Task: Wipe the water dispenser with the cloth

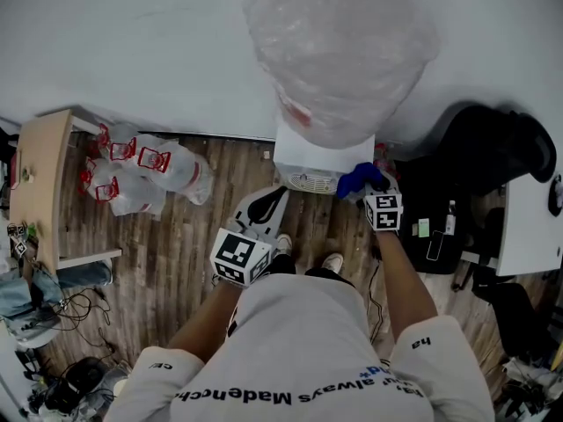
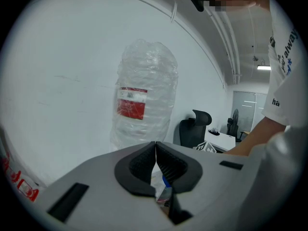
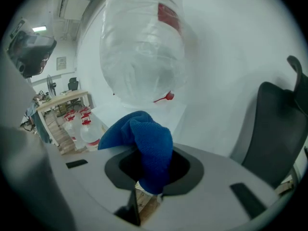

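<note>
The right tongs (image 3: 147, 176) clamped the blue cloth (image 3: 144, 138); the left tongs (image 2: 155, 159) pressed together, empty. The red label (image 2: 131, 103) on the bottle (image 2: 147, 71) was illegible. The room had a wood-plank floor (image 1: 176, 244) and a white wall (image 1: 132, 42).

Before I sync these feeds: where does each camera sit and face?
Head view: on the person's head, looking steeply down at the water dispenser; shirt, forearms, shoes show.
Left gripper view: on the left tongs, shut, empty, facing the wrapped bottle; forearm at right.
Right gripper view: on the right tongs, shut on the blue cloth, facing the bottle.
Shared: all show the bottle.
</note>
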